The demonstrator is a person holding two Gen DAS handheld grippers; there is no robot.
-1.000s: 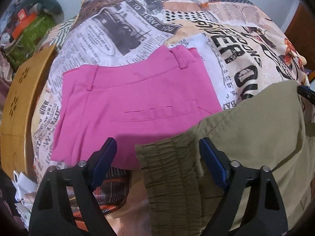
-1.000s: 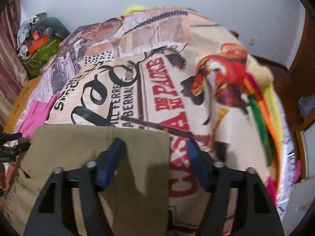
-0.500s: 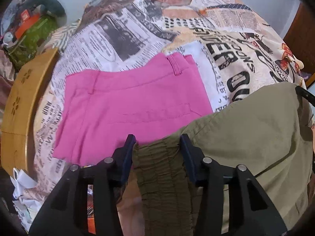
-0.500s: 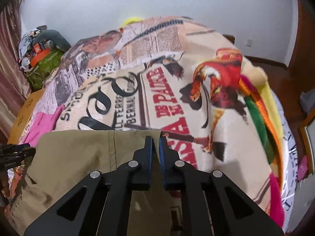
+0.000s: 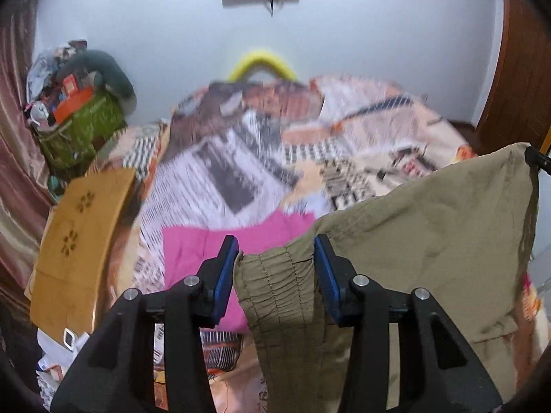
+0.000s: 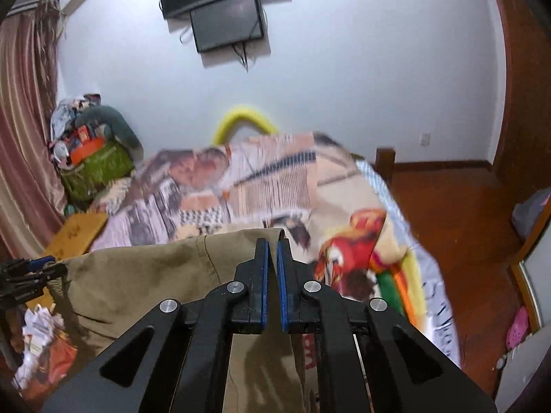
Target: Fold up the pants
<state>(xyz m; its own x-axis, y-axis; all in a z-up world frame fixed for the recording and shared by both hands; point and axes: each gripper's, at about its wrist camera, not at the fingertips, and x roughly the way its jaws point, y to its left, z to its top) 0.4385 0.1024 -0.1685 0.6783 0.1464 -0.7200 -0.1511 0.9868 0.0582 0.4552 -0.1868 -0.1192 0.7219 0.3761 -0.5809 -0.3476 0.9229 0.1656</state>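
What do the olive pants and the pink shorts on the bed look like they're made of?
Olive pants: seemingly thin woven cotton, matte; it creases softly, and the gathered waistband looks elasticated. Pink shorts: apparently a smooth matte woven fabric, lying flat; blur hides finer detail.

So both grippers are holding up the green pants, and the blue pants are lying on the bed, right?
Almost. The pants on the bed are pink, not blue; the left wrist view shows them. The rest holds: the left gripper and the right gripper both hold up the green pants.
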